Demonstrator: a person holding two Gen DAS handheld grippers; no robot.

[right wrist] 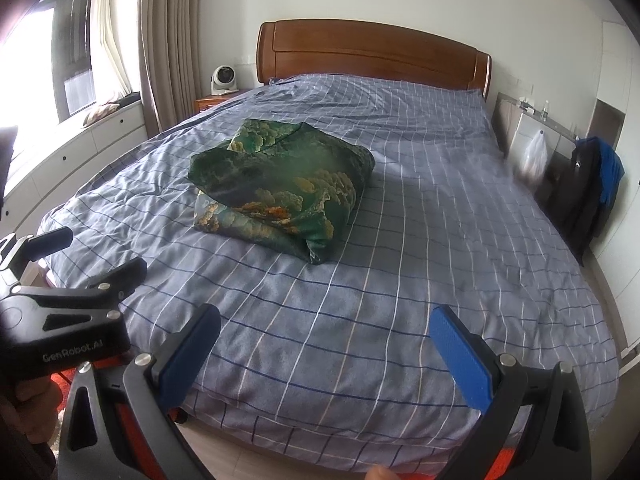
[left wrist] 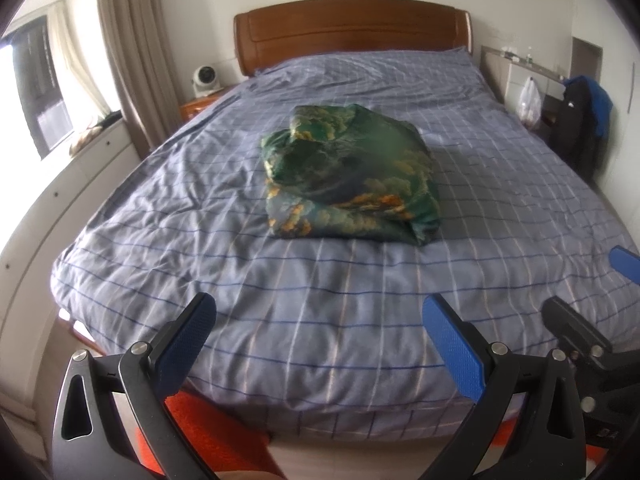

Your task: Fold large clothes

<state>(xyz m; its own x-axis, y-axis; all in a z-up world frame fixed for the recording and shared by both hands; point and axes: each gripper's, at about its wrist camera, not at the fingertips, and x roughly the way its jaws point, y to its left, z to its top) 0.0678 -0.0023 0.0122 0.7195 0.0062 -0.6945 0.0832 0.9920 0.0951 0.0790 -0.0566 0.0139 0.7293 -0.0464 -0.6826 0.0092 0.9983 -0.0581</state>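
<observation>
So I've got both grippers hovering at the foot of the bed (left wrist: 320, 320), and neither one is holding anything: the left gripper (left wrist: 316, 340) has its blue pads spread wide with only bedspread between them, and the right gripper (right wrist: 324, 348) is spread just as wide. The thing I'm after, the green garment (left wrist: 348, 176) with the gold cloud print, sits bunched in a rough folded heap around the middle of the mattress, well apart from both sets of fingers. From the right wrist view it lies a bit left of centre (right wrist: 280, 188). No real containers here, the only one I can spot is a white plastic bag (right wrist: 534, 156) hanging off the desk unit on the right; can't tell what's in it. Loads of bare checked cover all round the heap, on every side. Edges: the wooden headboard (left wrist: 352, 28) closes the far end, white drawer units (right wrist: 80, 148) run under the window on the left, and a chair with dark and blue clothes (right wrist: 596, 184) stands near the right edge.
</observation>
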